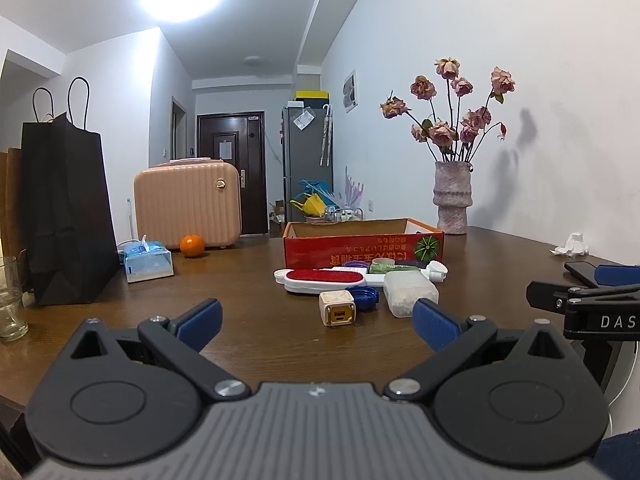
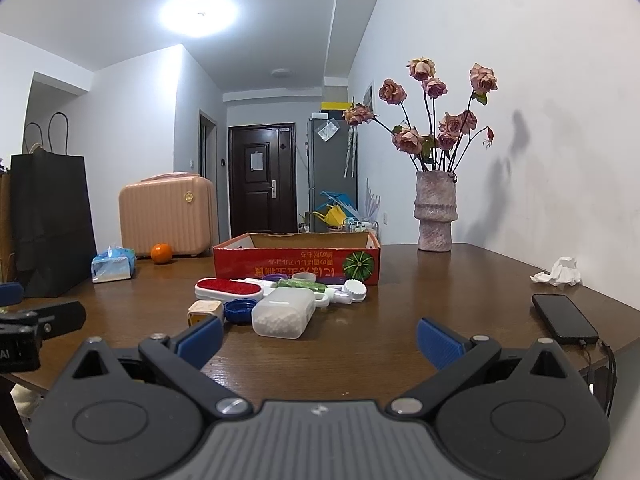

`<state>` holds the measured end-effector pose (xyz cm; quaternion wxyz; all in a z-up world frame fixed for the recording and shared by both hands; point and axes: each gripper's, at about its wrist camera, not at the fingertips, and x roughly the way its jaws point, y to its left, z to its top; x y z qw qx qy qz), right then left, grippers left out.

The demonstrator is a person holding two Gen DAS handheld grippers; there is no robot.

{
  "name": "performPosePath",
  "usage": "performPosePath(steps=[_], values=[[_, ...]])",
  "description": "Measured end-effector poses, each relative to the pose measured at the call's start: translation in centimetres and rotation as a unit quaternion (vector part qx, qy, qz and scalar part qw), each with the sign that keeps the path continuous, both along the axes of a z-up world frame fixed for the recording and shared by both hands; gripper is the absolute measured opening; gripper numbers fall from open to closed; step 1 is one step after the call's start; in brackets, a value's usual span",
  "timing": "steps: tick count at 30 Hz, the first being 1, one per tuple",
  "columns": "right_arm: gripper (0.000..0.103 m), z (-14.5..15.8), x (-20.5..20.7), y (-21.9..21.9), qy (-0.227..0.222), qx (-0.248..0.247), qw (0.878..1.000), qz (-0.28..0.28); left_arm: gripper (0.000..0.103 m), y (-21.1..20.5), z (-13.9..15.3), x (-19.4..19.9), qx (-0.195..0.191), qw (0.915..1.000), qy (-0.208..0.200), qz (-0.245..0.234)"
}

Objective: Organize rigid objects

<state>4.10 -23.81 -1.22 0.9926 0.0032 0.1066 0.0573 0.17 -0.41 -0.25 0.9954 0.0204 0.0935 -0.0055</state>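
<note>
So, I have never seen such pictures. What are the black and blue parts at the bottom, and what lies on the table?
Each picture comes from a camera mounted on a hand-held gripper, looking forward. The left gripper and right gripper both have open jaws and hold nothing. On the wooden table lie small items: a cream charger cube, a blue cap, a clear box of white beads and a red lint brush. Behind them stands an open red cardboard box. A phone lies on the right.

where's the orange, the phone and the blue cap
orange (image 1: pixel 192 245), left wrist view, middle of the fruit
phone (image 2: pixel 564 318), right wrist view, middle of the screen
blue cap (image 1: pixel 363 297), left wrist view, its top face
</note>
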Motion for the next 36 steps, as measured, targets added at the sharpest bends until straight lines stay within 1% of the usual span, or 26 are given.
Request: performPosePath(steps=[5,26,31,36], values=[[0.103,-0.1,0.0,0.0,-0.001,0.000,1.000,-0.001,0.103,-0.2,0.0,0.0,0.002,1.0000,-0.002,-0.001],[0.103,0.0,-0.1,-0.1,0.000,0.001,1.000,0.000,0.103,-0.1,-0.3,0.4,-0.001,0.9999,0.011,-0.002],[0.103,0.1,0.7,-0.6,0.010,0.008,1.000,0.003,0.103,0.0,-0.4,1.5,-0.005,0.9995,0.030,-0.003],[0.103,0.4,3.1,-1.4,0.019,0.024,1.000,-0.003,0.103,0.4,-0.6,4.0,-0.003,0.9991,0.042,0.005]])
